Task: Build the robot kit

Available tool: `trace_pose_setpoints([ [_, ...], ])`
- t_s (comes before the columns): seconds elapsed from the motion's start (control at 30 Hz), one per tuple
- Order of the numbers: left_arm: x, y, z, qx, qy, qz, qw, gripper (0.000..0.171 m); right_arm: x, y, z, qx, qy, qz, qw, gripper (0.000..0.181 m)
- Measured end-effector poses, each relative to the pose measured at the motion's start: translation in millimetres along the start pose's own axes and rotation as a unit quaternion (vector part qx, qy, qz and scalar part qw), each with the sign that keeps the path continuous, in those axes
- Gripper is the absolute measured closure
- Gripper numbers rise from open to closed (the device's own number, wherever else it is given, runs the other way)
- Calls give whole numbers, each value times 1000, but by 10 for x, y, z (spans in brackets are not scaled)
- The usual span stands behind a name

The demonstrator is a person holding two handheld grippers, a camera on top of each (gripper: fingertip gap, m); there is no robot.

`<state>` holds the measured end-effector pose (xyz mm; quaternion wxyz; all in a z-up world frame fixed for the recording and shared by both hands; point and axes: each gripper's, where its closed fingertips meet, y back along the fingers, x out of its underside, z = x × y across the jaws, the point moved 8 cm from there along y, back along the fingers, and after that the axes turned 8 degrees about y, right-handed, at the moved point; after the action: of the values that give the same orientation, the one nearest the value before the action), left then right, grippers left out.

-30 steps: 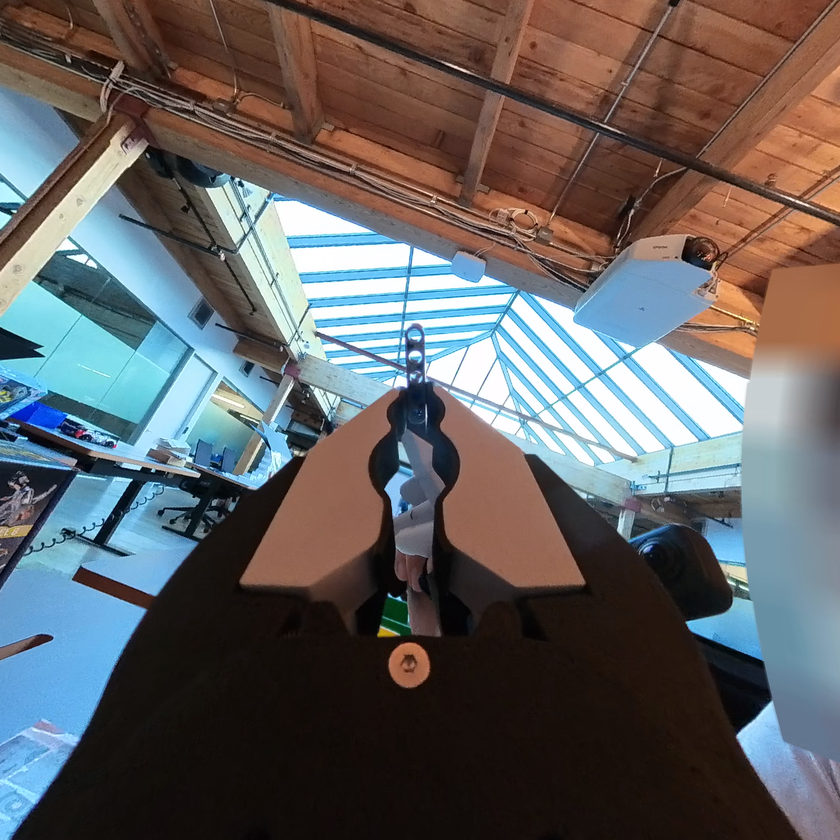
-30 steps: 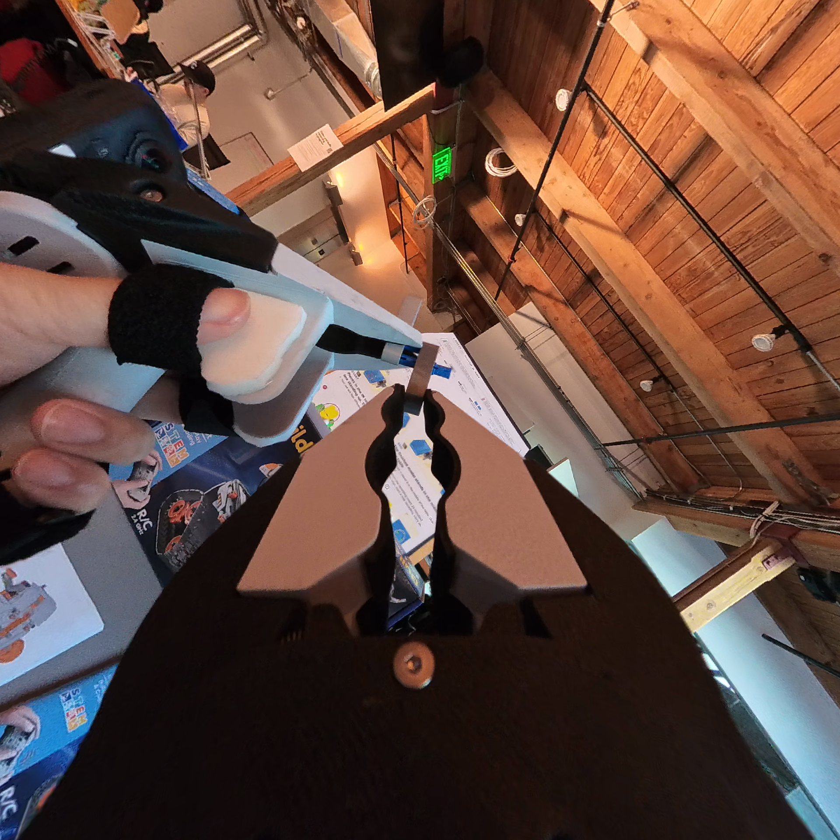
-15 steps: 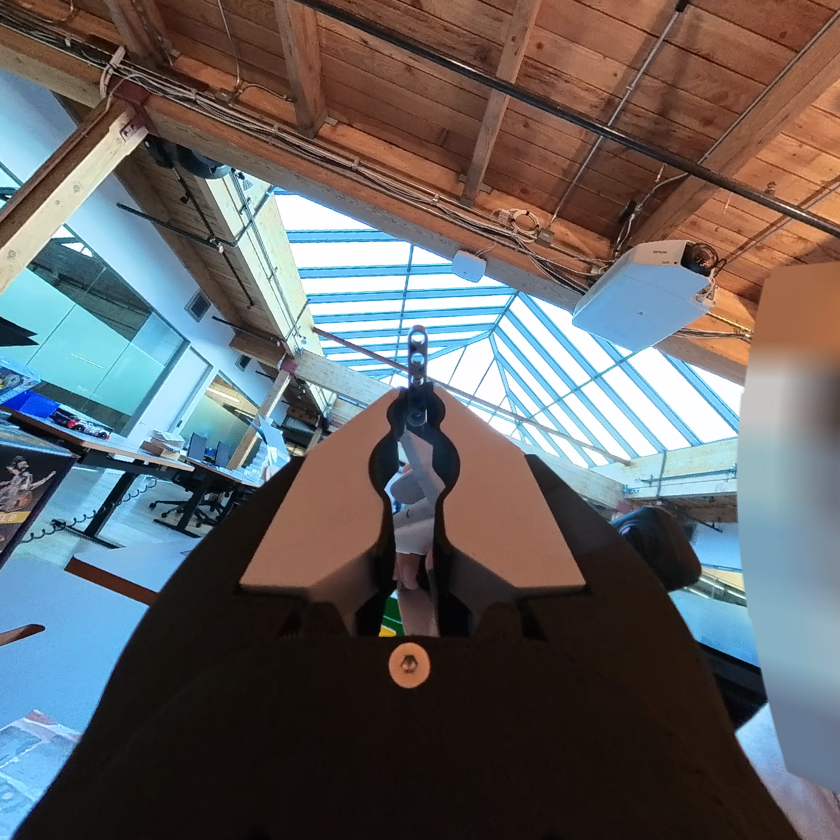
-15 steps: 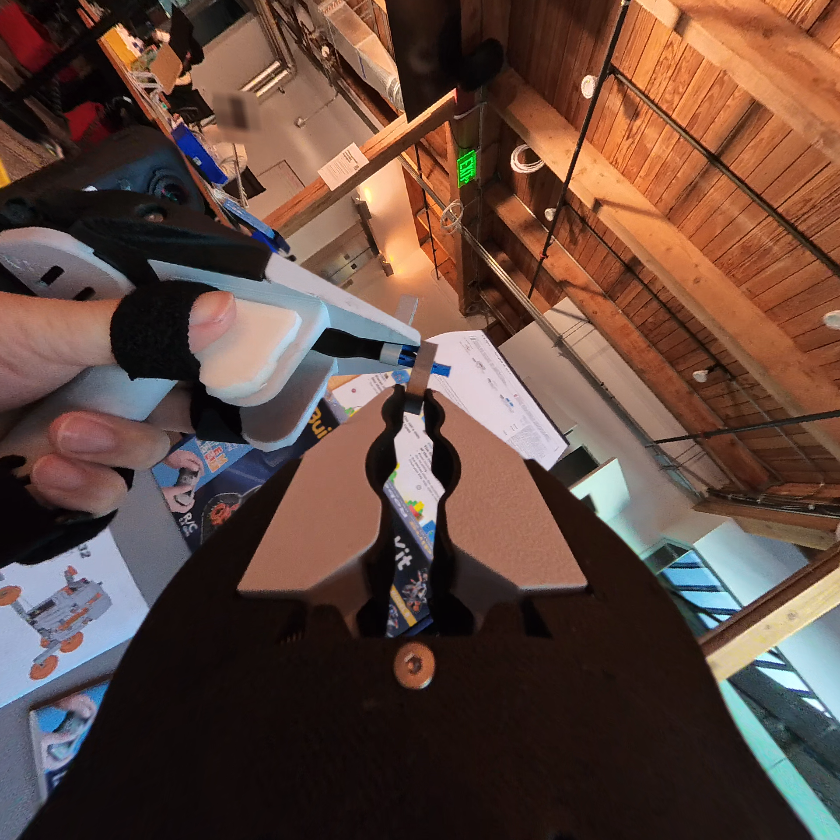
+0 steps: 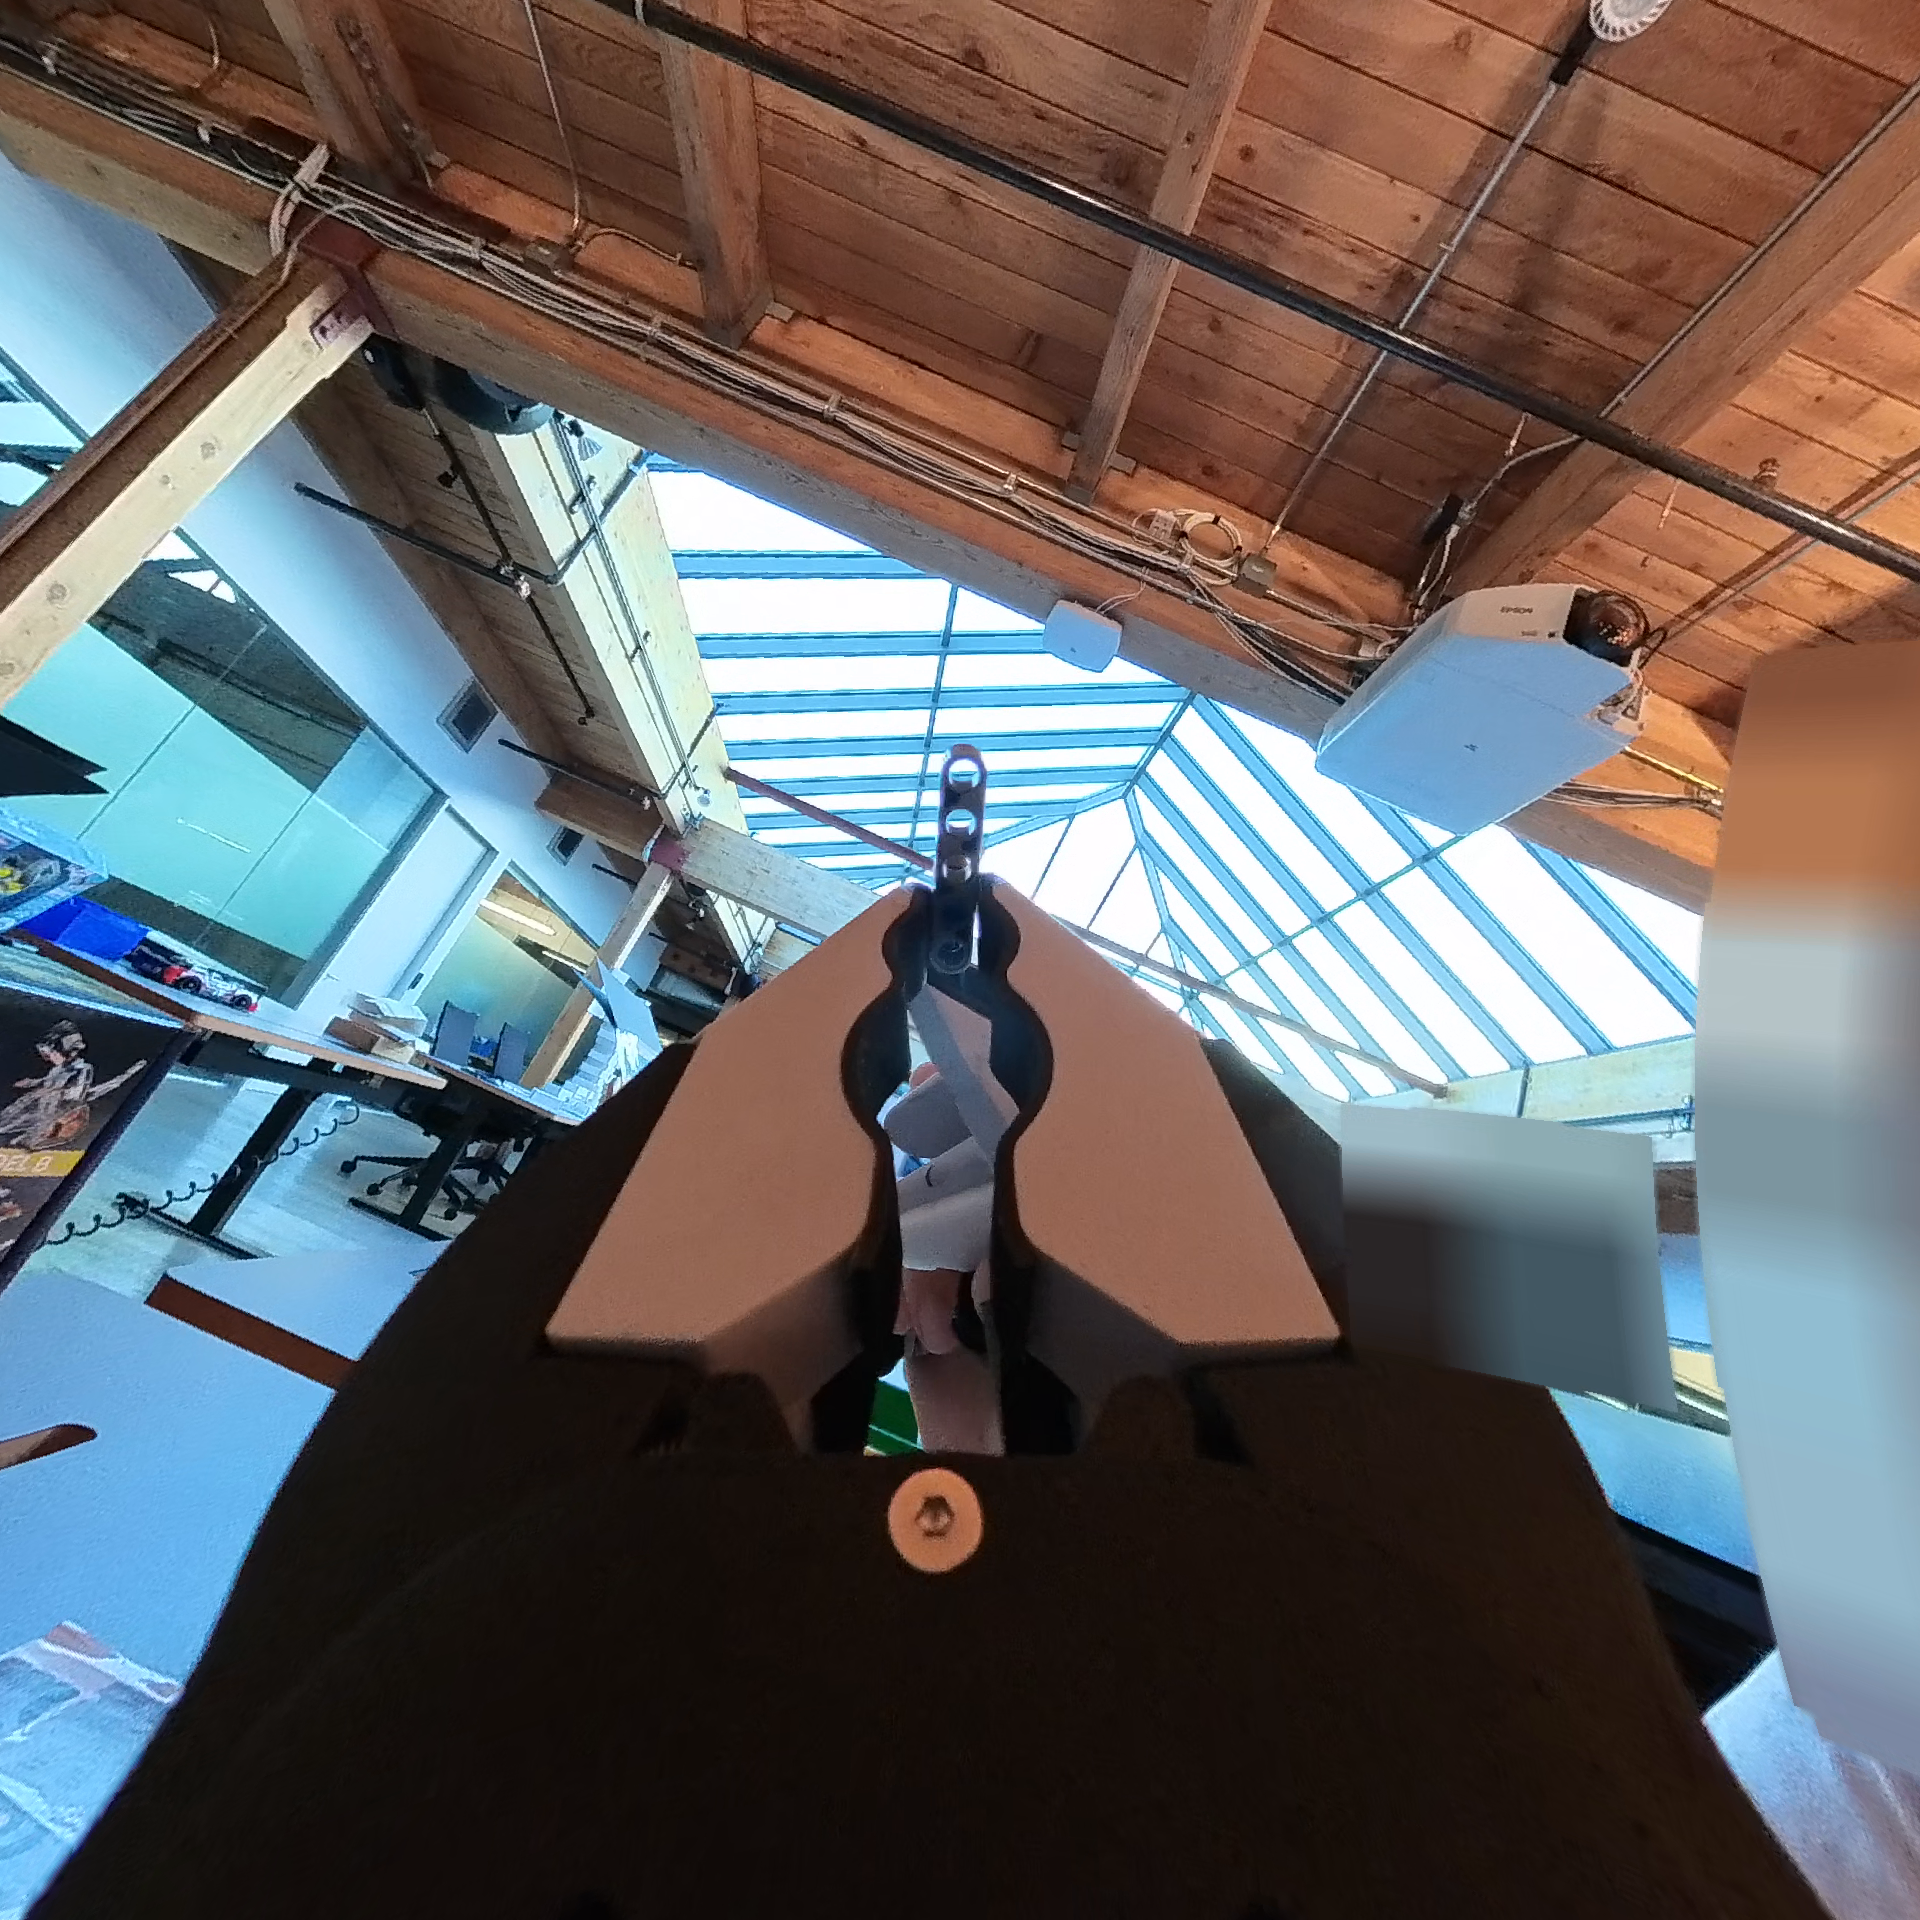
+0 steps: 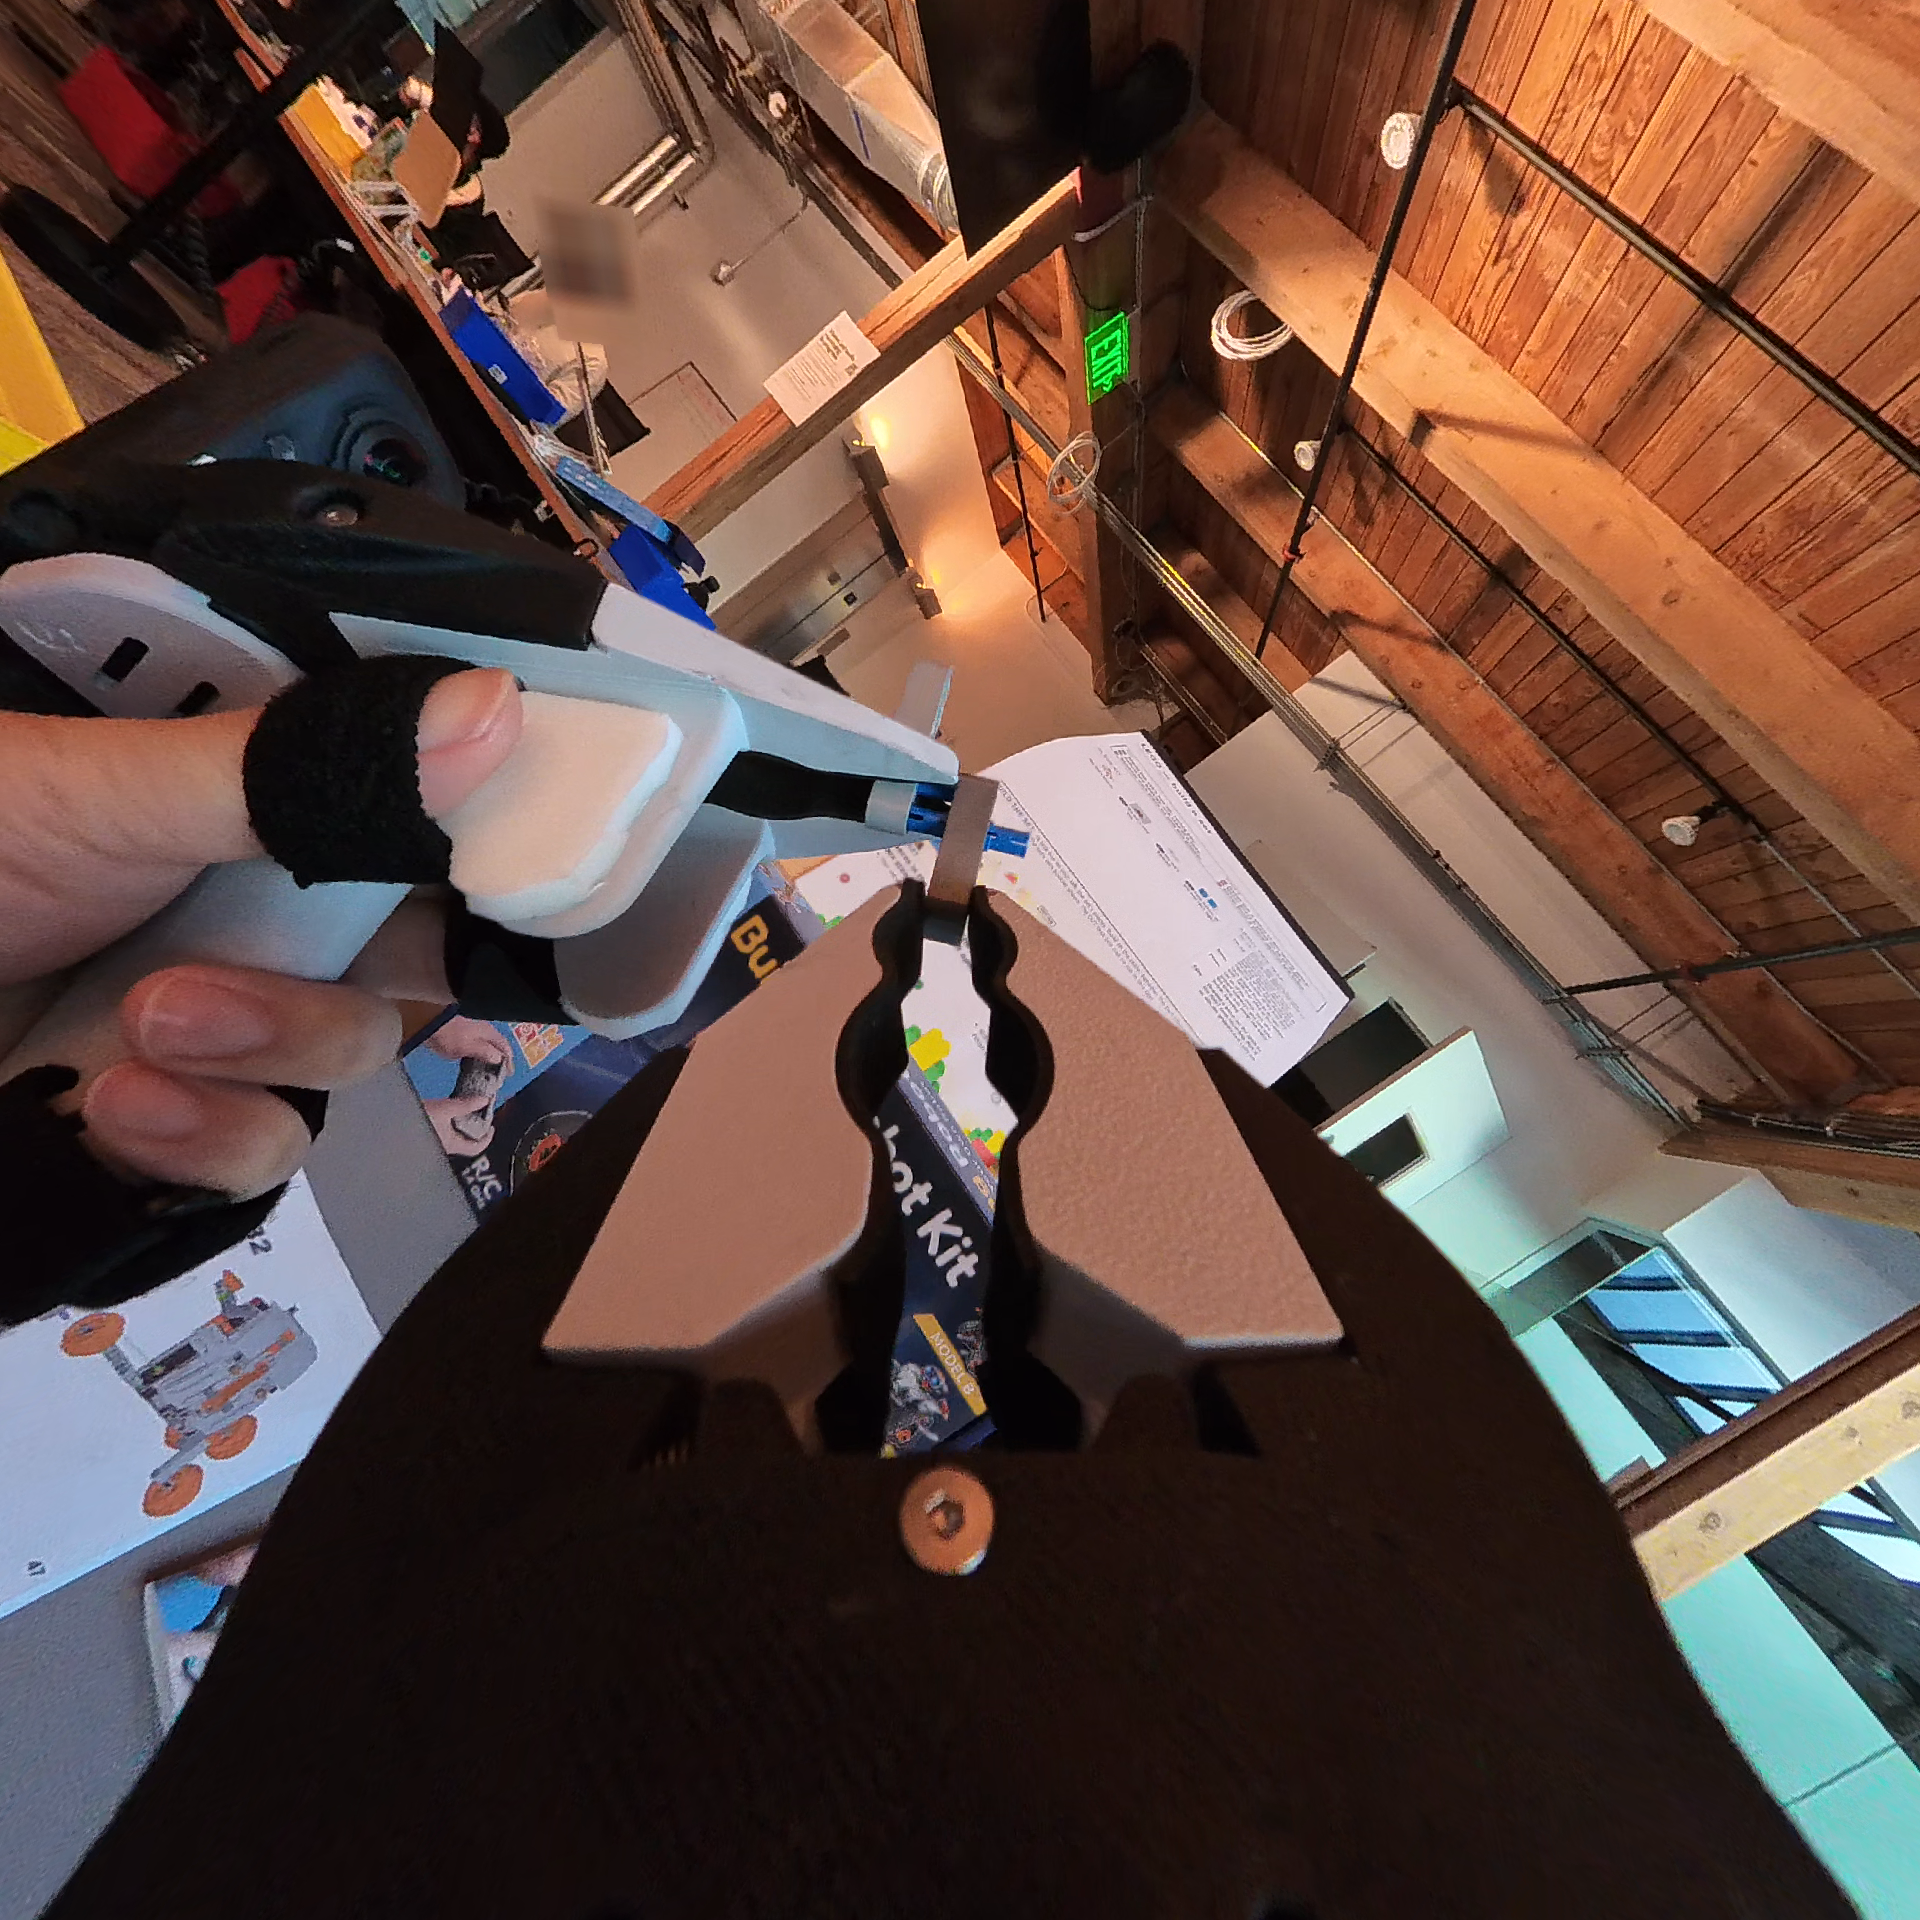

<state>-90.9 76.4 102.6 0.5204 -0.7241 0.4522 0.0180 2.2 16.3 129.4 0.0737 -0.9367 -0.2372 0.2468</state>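
Observation:
In the right wrist view my right gripper (image 6: pixel 948 914) is shut on a flat grey perforated beam (image 6: pixel 964 847), seen edge-on above its tips. My left gripper (image 6: pixel 906 802) comes in from the left, held by a person's hand (image 6: pixel 208 831). It is shut on a blue pin (image 6: pixel 1003 837) that passes through the beam. In the left wrist view my left gripper (image 5: pixel 951 914) points up at the ceiling, and the beam (image 5: pixel 958 821) stands face-on at its tips. The pin is mostly hidden there. A grey finger of the right gripper (image 5: pixel 961 1060) shows through the gap.
Wooden ceiling beams and a skylight are overhead, with a white projector (image 5: pixel 1475 717) at the right. Below in the right wrist view lie a printed instruction sheet (image 6: pixel 156 1403), a dark kit box (image 6: pixel 582 1081) and a white poster board (image 6: pixel 1143 883). Desks (image 5: pixel 312 1049) stand far left. The tips of both grippers are at nearly the same place.
Both grippers stay shut and joined at the beam and pin. The right wrist view has swung, showing more of the room and table at the left. The left view has tilted slightly.

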Motion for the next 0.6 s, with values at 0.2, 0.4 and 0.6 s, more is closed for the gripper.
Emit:
trace_pose_setpoints([
  [0.2, 6, 3, 28, -4, 17, -8, 1000, 166, 33, -7, 1, -9, -26, -2, 1000, 175],
  [0.4, 27, -16, 60, -18, 32, -1, 999, 163, 33, -63, 127, -50, -27, 0, 998, 175],
  [0.6, -14, 19, 118, -65, 30, -2, 997, 167, 44, -118, 195, -53, -10, 24, 998, 176],
])
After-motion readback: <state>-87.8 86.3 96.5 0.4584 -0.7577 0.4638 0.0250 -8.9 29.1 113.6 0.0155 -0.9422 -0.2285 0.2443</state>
